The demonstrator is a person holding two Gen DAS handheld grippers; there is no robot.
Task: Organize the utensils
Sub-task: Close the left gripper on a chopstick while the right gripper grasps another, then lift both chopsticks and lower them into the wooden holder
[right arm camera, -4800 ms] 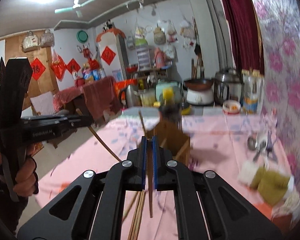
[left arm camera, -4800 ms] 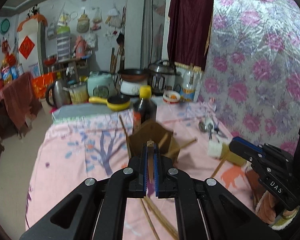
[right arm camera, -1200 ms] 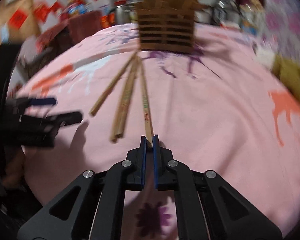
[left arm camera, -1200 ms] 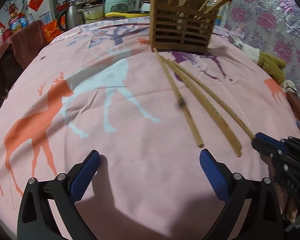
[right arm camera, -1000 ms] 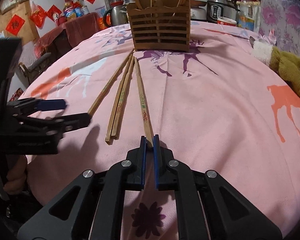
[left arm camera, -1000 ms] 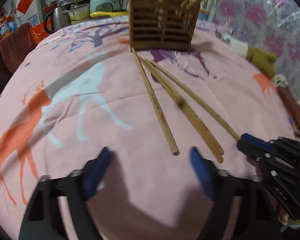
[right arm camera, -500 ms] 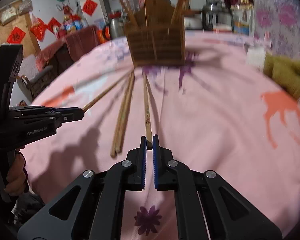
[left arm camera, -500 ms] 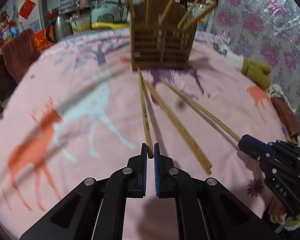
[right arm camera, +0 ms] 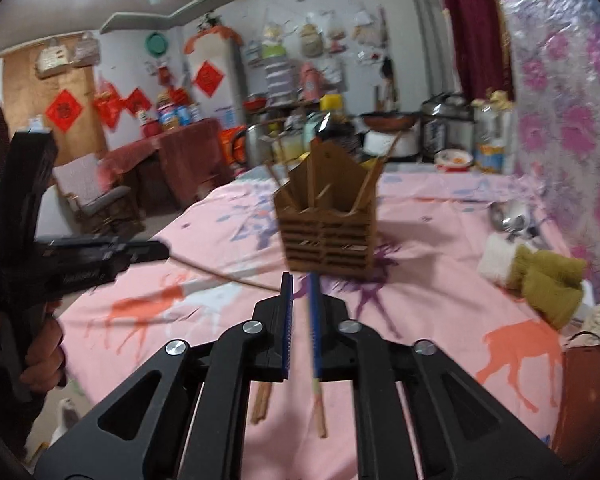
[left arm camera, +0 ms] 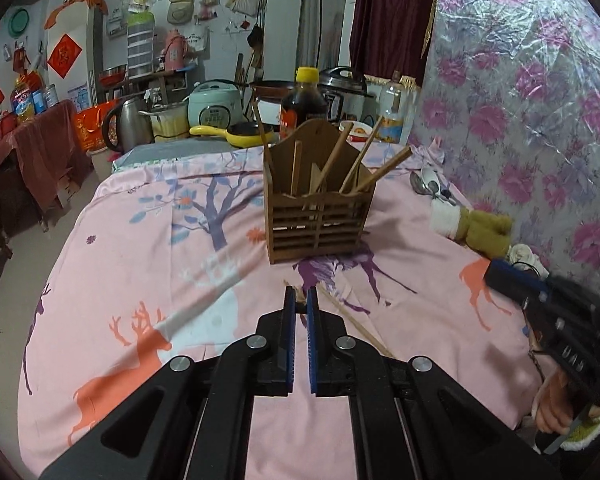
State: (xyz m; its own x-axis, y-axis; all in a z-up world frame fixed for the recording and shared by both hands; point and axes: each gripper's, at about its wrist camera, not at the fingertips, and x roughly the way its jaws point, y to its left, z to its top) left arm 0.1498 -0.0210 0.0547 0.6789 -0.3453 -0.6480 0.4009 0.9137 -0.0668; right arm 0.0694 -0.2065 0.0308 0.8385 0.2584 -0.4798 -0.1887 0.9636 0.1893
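Both grippers have been raised off the pink cloth since a second ago, when their tips lay low over it. A chopstick is clamped by its end in the closed left gripper, its far end slanting toward the holder. The right gripper is seen with its jaws opening; a second chopstick hangs blurred against its right pad. Two more chopsticks lie on the cloth below.
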